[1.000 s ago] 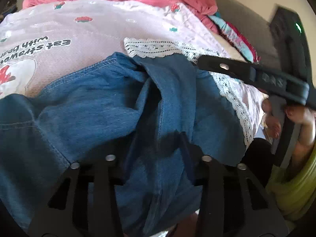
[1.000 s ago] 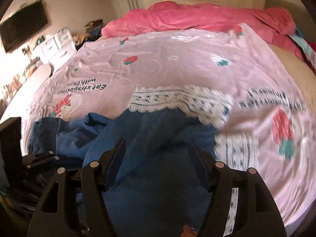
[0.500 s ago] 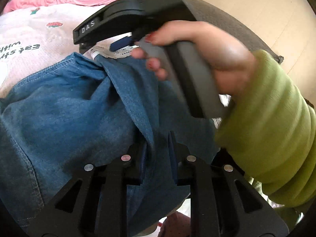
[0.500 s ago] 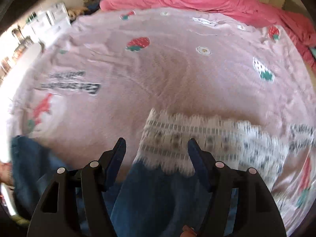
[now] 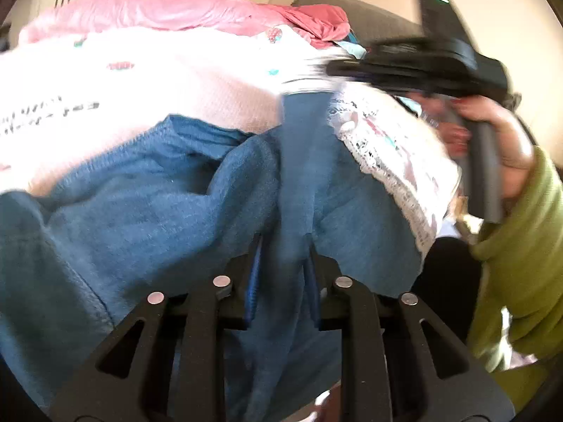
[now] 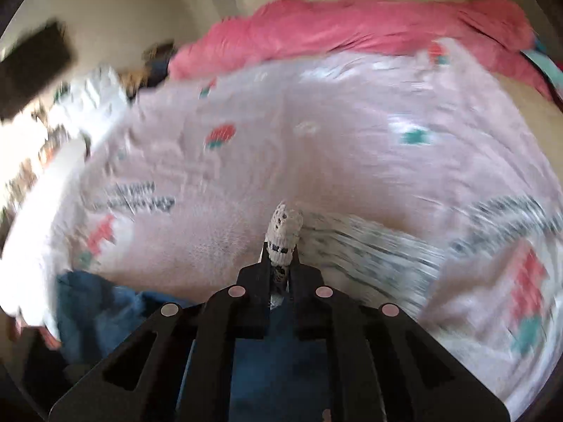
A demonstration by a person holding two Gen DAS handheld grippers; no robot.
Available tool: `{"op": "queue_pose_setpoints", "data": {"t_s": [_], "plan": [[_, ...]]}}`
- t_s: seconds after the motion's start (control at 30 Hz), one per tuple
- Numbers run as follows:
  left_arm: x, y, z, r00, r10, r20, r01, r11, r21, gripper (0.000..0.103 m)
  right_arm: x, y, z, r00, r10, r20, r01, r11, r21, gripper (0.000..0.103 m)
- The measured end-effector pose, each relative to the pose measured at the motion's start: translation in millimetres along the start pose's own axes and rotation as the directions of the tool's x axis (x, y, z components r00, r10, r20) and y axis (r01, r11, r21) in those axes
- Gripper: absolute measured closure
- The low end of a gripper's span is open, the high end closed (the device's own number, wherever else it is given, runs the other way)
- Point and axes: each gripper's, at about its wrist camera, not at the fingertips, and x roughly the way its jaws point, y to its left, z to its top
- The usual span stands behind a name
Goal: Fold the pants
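**Left wrist view: 2 pinches on the pants, both easy to lose**

Left wrist view shows my left gripper (image 5: 281,263) clenched on a ridge of the blue pants (image 5: 147,211), which lie bunched on the pink bedspread (image 5: 158,81). In the right wrist view my right gripper (image 6: 280,263) is clamped on the lace hem (image 6: 283,228), a small white tuft poking out past the tips toward 12 o'clock.

My worry is that lace. I judge the bite to be thin, so a quick pull could slide it free or stretch the trim. The denim is still crumpled toward 9 o'clock, so lifting now would likely fold wrinkles in. The 2 legs may also come up uneven. Both views are blurred, so I cannot tell how deep either grip sits.

My right hand (image 5: 499,147), in a green sleeve (image 5: 527,246), holds its handle at 3 o'clock, tool pointing toward 9 o'clock over the far cloth. The left gripper sits low, aimed along the bed toward 12 o'clock.
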Motion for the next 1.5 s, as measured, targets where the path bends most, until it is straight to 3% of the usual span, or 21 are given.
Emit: {"op": "queue_pose_setpoints", "data": {"t_s": [0.1,0.23,0.43,0.57,0.77,0.83,0.9,1.0,1.07,1.2,1.33,1.5], "plan": [[-10.3,-11.1,-0.8,1.000,0.026,0.011,-0.027,0.998,0.063,0.097,-46.8,-35.1,-21.6,0.998,-0.004,0.058,-0.002,0.994,0.114,0.095],[-11.7,-16.4,-2.1,0.999,0.044,0.021,-0.046,0.993,0.108,0.097,-87.1,-71.1,-68.9,0.998,0.012,0.058,-0.026,0.967,0.253,0.095],[2.0,-13.3,-1.0,0.997,0.072,-0.003,-0.071,0.984,0.161,0.097,-100.6,-85.3,-126.9,0.999,0.033,-0.029,-0.021,0.942,0.335,0.095],[-12.8,-13.8,-4.8,0.998,0.059,-0.003,-0.058,0.985,0.163,0.097,-107.8,-86.9,-143.8,0.997,0.071,-0.042,-0.051,0.931,0.361,0.095],[-19.9,-13.9,-16.7,0.997,0.072,-0.024,-0.067,0.982,0.179,0.097,-108.1,-86.6,-165.9,0.990,0.081,-0.114,-0.036,0.935,0.352,0.091],[-19.1,-12.6,-18.3,0.997,0.076,-0.031,-0.070,0.982,0.178,0.097,-110.3,-89.6,-170.4,0.989,0.073,-0.127,-0.024,0.935,0.354,0.078],[-17.4,-12.7,-19.4,0.997,0.074,-0.038,-0.066,0.981,0.184,0.097,-114.4,-93.9,-172.3,0.991,0.061,-0.120,-0.013,0.932,0.363,0.075],[-14.8,-12.9,-21.4,0.997,0.057,-0.050,-0.046,0.980,0.192,0.097,-115.8,-95.5,-171.5,0.991,0.045,-0.123,0.000,0.940,0.342,0.077],[-15.7,-13.8,-22.8,0.997,0.055,-0.052,-0.043,0.978,0.204,0.098,-113.5,-88.7,-168.7,0.992,0.020,-0.128,0.017,0.960,0.280,0.093],[-23.2,-17.3,-25.4,0.997,0.048,-0.053,-0.035,0.974,0.223,0.098,-115.5,-78.4,-166.6,0.989,-0.046,-0.141,0.071,0.983,0.172,0.095],[-28.2,-22.4,-31.9,0.996,0.043,-0.074,-0.022,0.967,0.255,0.098,-119.7,-81.1,-172.3,0.981,-0.091,-0.173,0.116,0.983,0.141,0.095],[-12.2,-24.2,-44.4,0.982,0.109,-0.155,-0.057,0.951,0.304,0.098,-102.5,-85.8,-177.0,0.957,-0.146,-0.251,0.176,0.979,0.102,0.095]]}}
